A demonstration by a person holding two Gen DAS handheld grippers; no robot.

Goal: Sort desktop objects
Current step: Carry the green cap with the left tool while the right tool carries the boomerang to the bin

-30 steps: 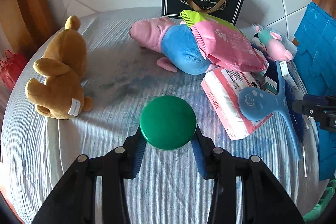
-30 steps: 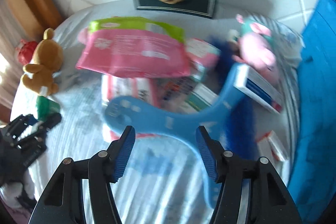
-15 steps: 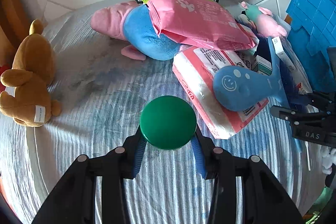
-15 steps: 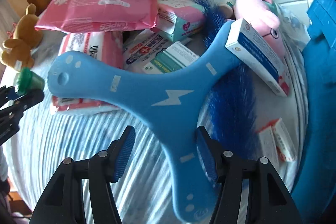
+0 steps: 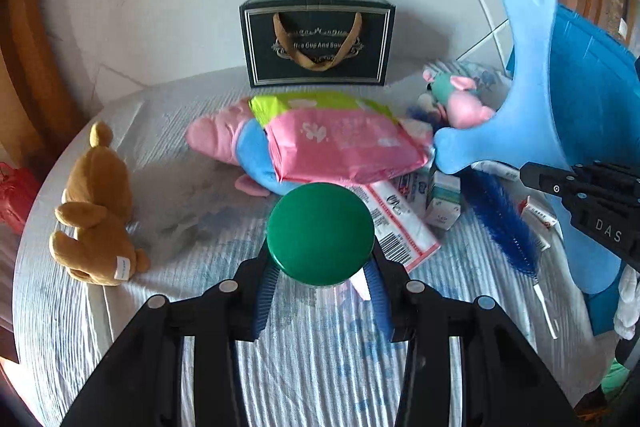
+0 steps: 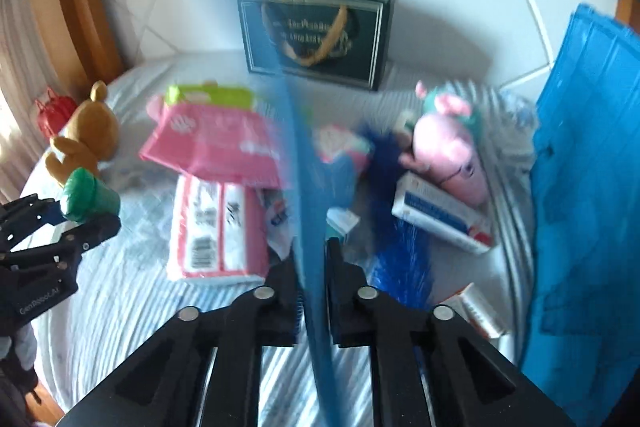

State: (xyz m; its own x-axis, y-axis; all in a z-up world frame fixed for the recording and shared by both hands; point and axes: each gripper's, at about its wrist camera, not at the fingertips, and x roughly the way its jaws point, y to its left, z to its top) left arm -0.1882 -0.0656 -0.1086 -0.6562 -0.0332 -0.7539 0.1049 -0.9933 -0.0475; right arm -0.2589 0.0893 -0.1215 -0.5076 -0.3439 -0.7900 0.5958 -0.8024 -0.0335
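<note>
My left gripper point(image 5: 320, 267) is shut on a green-capped container point(image 5: 320, 233) and holds it above the striped cloth. In the right wrist view that container point(image 6: 90, 195) hangs at the left in the left gripper point(image 6: 76, 227). My right gripper point(image 6: 314, 263) is shut on a flat blue three-armed toy point(image 6: 304, 187), seen edge-on and blurred. In the left wrist view the blue toy point(image 5: 528, 87) stands raised over the pile at the right, with the right gripper point(image 5: 536, 175) clamped on its lower part.
A round table with striped cloth point(image 5: 200, 327) carries a brown teddy point(image 5: 96, 203), a pink-and-blue plush pig point(image 5: 224, 139), a pink wipes pack point(image 5: 340, 143), a dark gift bag point(image 5: 316, 43), a small pink plush point(image 6: 452, 151), boxes point(image 6: 440, 215) and a blue brush point(image 5: 500, 223). A blue crate point(image 6: 584, 187) stands at the right.
The right gripper has closed on the blue toy and lifted it off the pile, tipping it upright. The left gripper has risen and pulled back with the green-capped container.
</note>
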